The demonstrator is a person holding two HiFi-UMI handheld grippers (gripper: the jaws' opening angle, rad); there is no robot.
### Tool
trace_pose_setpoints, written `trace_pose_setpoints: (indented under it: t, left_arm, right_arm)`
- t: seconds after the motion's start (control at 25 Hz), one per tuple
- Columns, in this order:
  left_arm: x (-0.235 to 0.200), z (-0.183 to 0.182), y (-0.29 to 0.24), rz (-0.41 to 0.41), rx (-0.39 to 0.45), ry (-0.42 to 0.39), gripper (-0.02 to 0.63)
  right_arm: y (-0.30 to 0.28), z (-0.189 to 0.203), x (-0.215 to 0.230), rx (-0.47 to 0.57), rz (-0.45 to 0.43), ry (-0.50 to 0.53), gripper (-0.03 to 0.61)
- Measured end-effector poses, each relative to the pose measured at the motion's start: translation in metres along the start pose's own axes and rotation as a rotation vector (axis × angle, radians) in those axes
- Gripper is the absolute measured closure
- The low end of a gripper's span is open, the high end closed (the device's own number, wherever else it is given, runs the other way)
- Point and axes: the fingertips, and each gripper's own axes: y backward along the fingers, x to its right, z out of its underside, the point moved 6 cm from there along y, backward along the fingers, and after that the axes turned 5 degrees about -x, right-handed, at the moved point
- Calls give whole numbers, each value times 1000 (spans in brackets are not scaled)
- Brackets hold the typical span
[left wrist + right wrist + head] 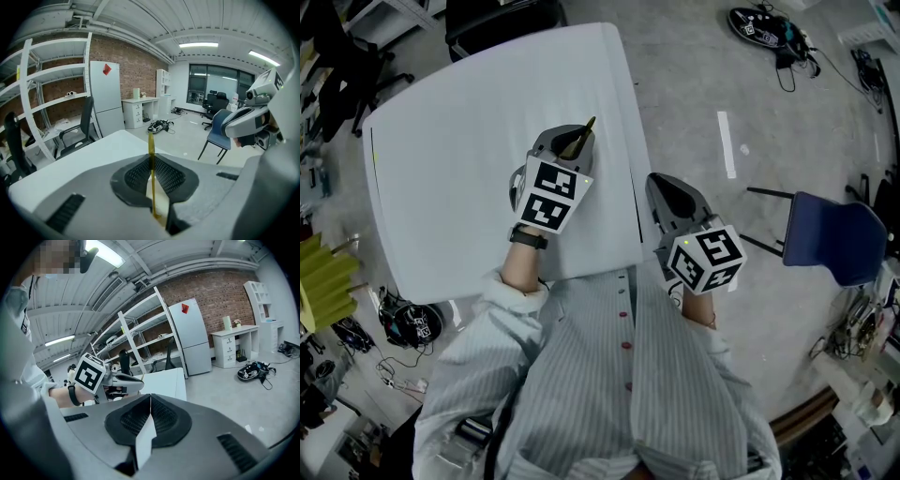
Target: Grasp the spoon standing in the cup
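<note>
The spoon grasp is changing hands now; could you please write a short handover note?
Left gripper: shut on the spoon, over the table.
Right gripper: shut, empty, beside the table's right edge.
Cup: not visible in any view.
Done: spoon handle clamped between the pads.
Left: nothing of the grasp itself; keep the grip firm.

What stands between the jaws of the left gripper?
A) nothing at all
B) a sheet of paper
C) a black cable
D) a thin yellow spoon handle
D: in the left gripper view, the left gripper has its jaws closed on the thin yellow spoon, whose handle rises above the pads.
</note>
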Motion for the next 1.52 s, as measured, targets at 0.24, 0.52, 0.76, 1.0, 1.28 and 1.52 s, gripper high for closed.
trace_pose_setpoints:
  t: [0.24,0.52,0.76,1.0,1.28,1.52]
  left_arm:
    - [-8,1,10,-12,36,21,588]
    - [-9,0,21,-20,70,40,588]
    - [-7,-4,36,-30,125,58,588]
    - [-13,-7,54,-41,182,93,588]
    - [-9,-11,79,-46,268,156,588]
    - [-9,-16,110,-61,371,213,588]
  right_arm:
    - [-2,-3,-6,1,2,9,569]
    - [-2,-5,-13,0,-8,28,569]
    - [-4,-8,-21,-6,-28,52,569]
    - [-7,-15,-31,-6,-56,84,569]
    - [-5,-21,-42,9,-88,120,569]
    - [-5,-29,-55,21,-125,155,569]
